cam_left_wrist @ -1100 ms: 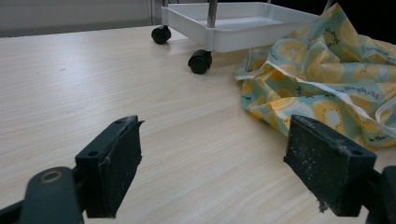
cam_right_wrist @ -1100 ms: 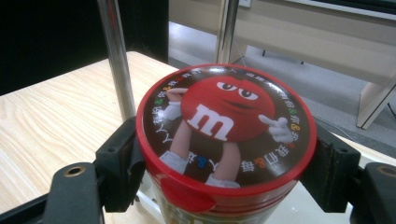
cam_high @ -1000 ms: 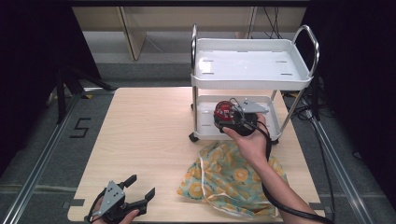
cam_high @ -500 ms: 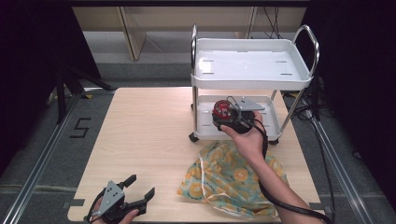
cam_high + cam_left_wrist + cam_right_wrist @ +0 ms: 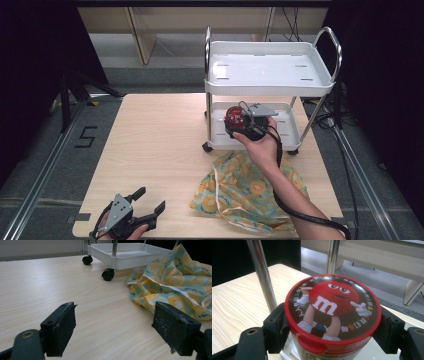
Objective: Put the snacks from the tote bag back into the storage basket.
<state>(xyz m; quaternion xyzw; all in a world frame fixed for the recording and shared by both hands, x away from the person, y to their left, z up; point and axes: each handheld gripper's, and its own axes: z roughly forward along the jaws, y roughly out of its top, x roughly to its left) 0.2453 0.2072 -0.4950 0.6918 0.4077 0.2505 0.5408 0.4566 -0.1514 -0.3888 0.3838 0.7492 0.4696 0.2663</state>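
Right gripper: you had its jaws pinching the tub just under the red lid, one jaw on each side, with the tub upright.
Tub: it sat in your grip at the front of the cart, level with the lower tray; in the right gripper view a chrome post stood just beside it on the left, and white tray showed under it.
Contact: I could not tell whether the tub's base touched the tray or hung just above it, since the jaws and lid hid the bottom.
Left gripper: you held it low at the near-left corner of the desk, jaws spread wide and holding nothing; in its own view they framed bare wood, with the bag off to the right.
Bag: the yellow-patterned cloth bag lay slack and crumpled on the desk in front of the cart, under your right forearm.
Done, as I judged it: the tub was gripped firmly and brought to the lower tray.
Left, as I judged it: you had to settle the tub flat on the tray, clear of the post, then spread the jaws and draw the right gripper back out.
Top tray: it stood bare, with nothing on it.
Risk: the post was close to the left jaw, so a sideways move could have knocked the tub.
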